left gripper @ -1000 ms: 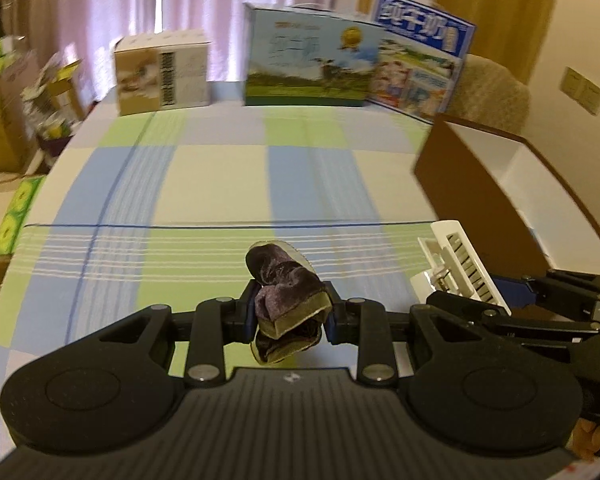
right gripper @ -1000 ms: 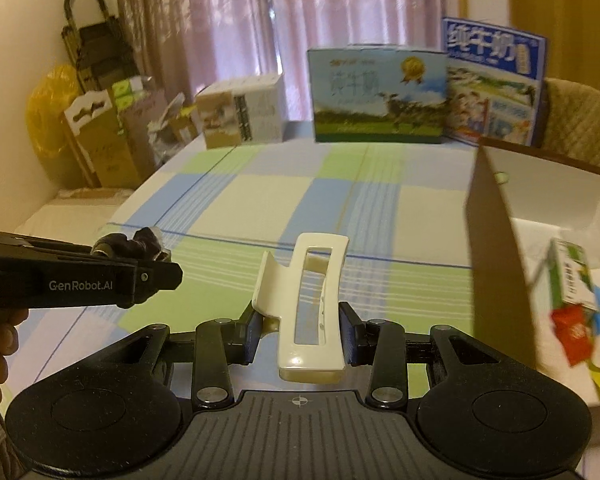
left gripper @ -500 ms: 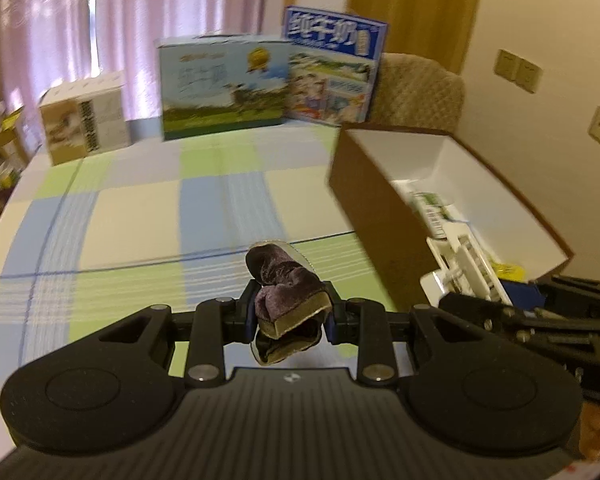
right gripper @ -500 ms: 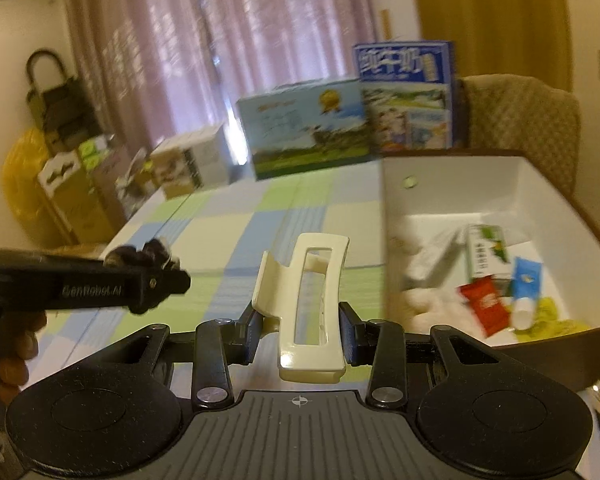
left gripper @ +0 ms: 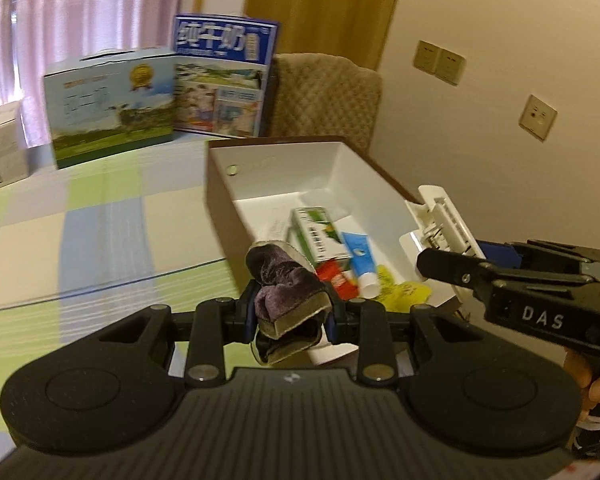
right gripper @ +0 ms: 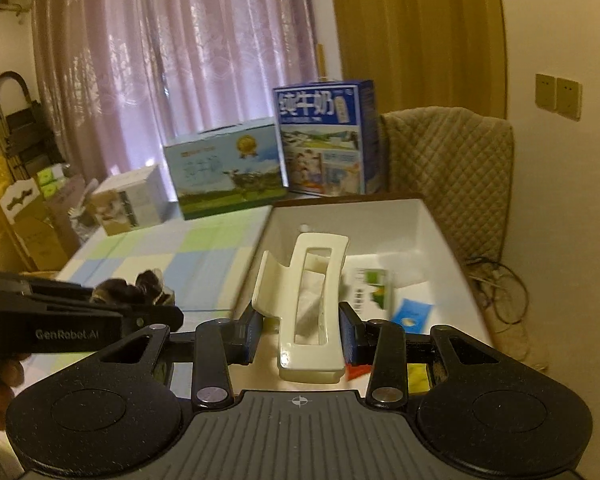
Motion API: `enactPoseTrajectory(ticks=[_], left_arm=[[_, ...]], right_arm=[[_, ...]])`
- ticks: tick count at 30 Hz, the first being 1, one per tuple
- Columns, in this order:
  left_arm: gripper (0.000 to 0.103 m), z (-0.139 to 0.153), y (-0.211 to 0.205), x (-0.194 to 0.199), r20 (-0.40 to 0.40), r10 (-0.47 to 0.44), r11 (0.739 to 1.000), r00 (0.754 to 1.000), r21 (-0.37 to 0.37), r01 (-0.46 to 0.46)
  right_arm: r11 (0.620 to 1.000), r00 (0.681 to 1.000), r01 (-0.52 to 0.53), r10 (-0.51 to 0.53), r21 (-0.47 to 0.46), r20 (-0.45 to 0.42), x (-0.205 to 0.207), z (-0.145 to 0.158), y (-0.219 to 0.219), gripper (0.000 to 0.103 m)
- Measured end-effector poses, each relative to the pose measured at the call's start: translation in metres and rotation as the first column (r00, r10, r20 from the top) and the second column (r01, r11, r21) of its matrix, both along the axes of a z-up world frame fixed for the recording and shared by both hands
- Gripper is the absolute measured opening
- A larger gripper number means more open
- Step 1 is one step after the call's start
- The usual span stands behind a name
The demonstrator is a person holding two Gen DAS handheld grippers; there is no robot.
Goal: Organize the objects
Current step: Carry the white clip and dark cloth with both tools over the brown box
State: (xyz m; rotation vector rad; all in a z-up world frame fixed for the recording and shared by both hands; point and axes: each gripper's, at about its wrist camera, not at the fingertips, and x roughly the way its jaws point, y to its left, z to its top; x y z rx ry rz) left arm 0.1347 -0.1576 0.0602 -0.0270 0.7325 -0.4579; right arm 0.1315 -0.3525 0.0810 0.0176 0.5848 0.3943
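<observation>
Both loads sit over the white-lined brown box point(left gripper: 220, 184). Right gripper point(right gripper: 300, 334) pinches the cream plastic hair claw point(right gripper: 312, 304); left gripper point(left gripper: 290, 314) squeezes the purple velvet scrunchie point(left gripper: 288, 284). I'd drop toward 12 o'clock, clear of the green carton point(left gripper: 320, 236).

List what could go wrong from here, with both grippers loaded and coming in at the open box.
1. The right gripper grips the white hair claw low down; released early, the claw could catch the box wall.
2. The left gripper holds the purple velvet scrunchie near that wall; dropped now, it may land on the tablecloth.
3. Both grippers are close together and may collide.
</observation>
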Motion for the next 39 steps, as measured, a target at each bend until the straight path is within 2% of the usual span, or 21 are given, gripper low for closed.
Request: enactPoseTrajectory(ticks=[7,17,31,39], left_arm=[[0.026,-0.012,-0.038,0.021,-0.027,-0.056,0.997,0.998,0.042,0.057],[0.027,-0.041,-0.064,0.042,-0.078,-0.08,0.991,0.994,0.1,0.088],[0.029,-0.071,-0.078,0.063,-0.143,-0.103,0.982,0.984,0.14,0.123],[0.037,-0.073,-0.081,0.065,-0.143,-0.122,0.98,0.982,0.141,0.142]], right_arm=[[1.0,0.999,-0.001,0.0,-0.02,-0.037,0.025,-0.015,-0.026,0.036],[0.999,0.997,-0.001,-0.002,-0.042,-0.079,0.057,-0.034,-0.037,0.036],[0.999,0.987,0.014,-0.02,-0.039,-0.157,0.082,-0.061,-0.052,0.036],[0.999,0.984,0.018,-0.023,-0.029,-0.178,0.086,-0.065,-0.058,0.036]])
